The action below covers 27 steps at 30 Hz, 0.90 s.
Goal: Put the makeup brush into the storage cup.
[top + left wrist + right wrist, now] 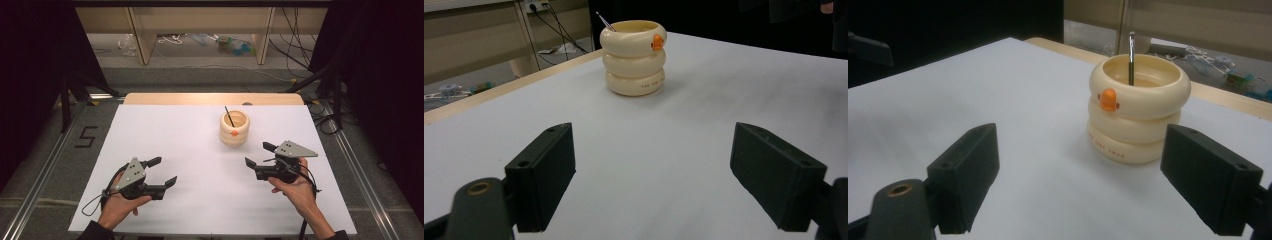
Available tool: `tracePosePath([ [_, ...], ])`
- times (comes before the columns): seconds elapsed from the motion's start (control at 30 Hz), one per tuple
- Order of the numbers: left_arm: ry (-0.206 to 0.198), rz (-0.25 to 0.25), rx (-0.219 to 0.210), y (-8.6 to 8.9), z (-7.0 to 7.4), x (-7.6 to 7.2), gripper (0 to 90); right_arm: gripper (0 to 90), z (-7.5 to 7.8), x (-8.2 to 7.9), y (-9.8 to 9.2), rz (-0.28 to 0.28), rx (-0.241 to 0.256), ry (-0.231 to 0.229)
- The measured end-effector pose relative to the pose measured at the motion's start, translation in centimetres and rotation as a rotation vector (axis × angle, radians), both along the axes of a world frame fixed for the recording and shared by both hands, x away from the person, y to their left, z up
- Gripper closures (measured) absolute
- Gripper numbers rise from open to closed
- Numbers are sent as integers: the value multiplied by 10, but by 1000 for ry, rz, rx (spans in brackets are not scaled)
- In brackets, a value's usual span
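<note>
Cream ringed cup [234, 130], white tabletop [165, 135], dark room

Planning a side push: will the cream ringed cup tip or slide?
The cup is squat with a wide flat base, so it will probably slide. Its glossy bulging rings may slip between jaws. The thin stick leaning inside would likely rattle or shift.

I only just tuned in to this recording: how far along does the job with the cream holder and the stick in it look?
Nothing looks done yet. The cream ringed holder stands upright on the white table, the thin dark stick leaning inside it. Nothing is in hand: the left gripper and right gripper both hover open and empty, apart from the holder, the right one nearer. Any handling of holder or stick is presumably still ahead.
</note>
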State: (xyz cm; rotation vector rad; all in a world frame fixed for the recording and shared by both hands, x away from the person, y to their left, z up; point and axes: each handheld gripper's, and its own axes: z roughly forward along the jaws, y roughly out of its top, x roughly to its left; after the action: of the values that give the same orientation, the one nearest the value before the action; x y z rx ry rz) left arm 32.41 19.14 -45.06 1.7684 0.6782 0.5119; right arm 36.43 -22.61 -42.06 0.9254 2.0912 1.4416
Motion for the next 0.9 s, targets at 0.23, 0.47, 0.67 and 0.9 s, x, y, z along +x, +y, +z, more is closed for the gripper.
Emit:
tracePosePath([
  [0.23, 0, 2, 1, 0, 0, 0, 184, 166, -6, -5, -6, -7, -16, 22],
  [0.47, -10, -3, 10, 0, 0, -1, 184, 167, -7, -12, -9, 0, -4, 21],
  [0.67, -1, 0, -2, 0, -1, -2, 184, 167, -10, -19, -15, -8, -4, 27],
  [0.9, -5, 7, -4, 5, 0, -3, 184, 167, -11, -28, -21, -20, 43, 42],
])
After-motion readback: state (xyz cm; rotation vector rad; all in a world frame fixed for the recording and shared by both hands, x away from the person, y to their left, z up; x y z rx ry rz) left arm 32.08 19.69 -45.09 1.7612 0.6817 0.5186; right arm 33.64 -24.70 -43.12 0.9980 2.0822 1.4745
